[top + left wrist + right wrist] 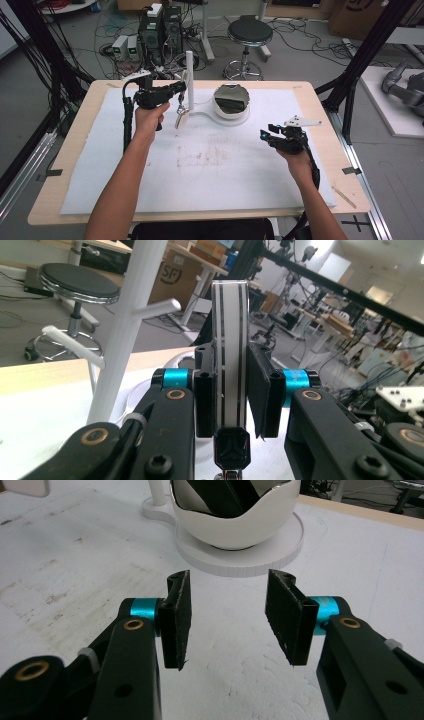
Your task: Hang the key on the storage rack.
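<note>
Clamping a striped white strap (229, 355) between its jaws, my left gripper (176, 89) holds it up beside the white peg stand (189, 75) at the far side of the table. In the high view the strap hangs down from the gripper to a paler end (182, 120) just above the white mat (210, 165). My guess is that this strap is meant for 1 of the stand's pegs (157, 308). To do it well I would keep the grip firm, raise the strap until its loop clears the peg tip, then move across and lower gently. My right gripper (227, 617) waits with its jaws apart and nothing between them, low over the mat and facing the white bowl (235, 525). A dark band (220, 495) lies inside that bowl on the stand's round base.
</note>
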Demonstrator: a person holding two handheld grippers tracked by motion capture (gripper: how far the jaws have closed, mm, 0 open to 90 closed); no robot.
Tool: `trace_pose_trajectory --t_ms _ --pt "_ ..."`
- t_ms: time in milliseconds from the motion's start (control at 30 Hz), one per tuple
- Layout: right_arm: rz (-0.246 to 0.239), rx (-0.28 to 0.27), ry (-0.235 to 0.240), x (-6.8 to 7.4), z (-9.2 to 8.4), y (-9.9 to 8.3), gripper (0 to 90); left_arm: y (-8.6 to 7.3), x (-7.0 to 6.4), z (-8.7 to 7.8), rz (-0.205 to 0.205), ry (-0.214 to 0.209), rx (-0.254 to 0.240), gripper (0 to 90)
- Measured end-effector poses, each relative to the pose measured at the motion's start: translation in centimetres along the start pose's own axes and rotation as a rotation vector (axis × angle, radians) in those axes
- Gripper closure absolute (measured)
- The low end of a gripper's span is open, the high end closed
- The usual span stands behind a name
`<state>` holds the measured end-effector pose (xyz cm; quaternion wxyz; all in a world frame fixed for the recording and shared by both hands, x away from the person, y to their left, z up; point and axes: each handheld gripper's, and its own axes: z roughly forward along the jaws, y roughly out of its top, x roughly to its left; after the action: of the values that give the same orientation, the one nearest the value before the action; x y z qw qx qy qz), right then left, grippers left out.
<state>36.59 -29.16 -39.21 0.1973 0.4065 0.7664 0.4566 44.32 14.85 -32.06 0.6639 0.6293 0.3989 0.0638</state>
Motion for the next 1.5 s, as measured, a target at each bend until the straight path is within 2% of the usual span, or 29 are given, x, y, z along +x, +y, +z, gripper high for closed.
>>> trace_pose_trajectory --t_ms 233,567,667,767,833,1033,1333,1433,1500 --pt "-0.001 -0.007 0.006 0.0 -0.2 0.1 54.1 0.9 0.8 1.3 -0.035 -0.023 0.011 74.9" --pt "-0.001 -0.008 0.005 0.1 -0.5 0.0 54.1 0.5 2.1 1.7 -0.100 -0.034 0.000 74.8" --pt "-0.007 -0.004 0.005 0.1 -0.4 0.0 54.2 0.2 2.6 1.9 -0.115 -0.035 0.010 74.8" --pt "-0.012 -0.001 0.008 0.1 -0.3 0.0 54.2 0.0 3.0 2.0 -0.148 -0.040 -0.008 74.8" --pt "-0.011 -0.001 0.008 0.1 -0.3 0.0 54.2 -0.1 3.2 2.1 -0.145 -0.035 0.000 74.8" --pt "-0.013 -0.001 0.010 0.2 -0.3 0.0 54.1 -0.3 3.9 2.5 -0.186 -0.052 -0.021 74.8" --pt "-0.014 0.001 0.012 0.2 -0.3 0.0 54.2 -0.5 4.2 2.7 -0.208 -0.040 -0.029 74.5" --pt "-0.018 0.002 0.013 0.2 -0.3 -0.1 54.2 -0.6 4.3 2.9 -0.201 -0.020 -0.027 74.3" --pt "-0.016 0.003 0.013 0.2 -0.3 -0.1 54.2 -0.6 4.3 2.9 -0.181 0.008 -0.016 73.7"
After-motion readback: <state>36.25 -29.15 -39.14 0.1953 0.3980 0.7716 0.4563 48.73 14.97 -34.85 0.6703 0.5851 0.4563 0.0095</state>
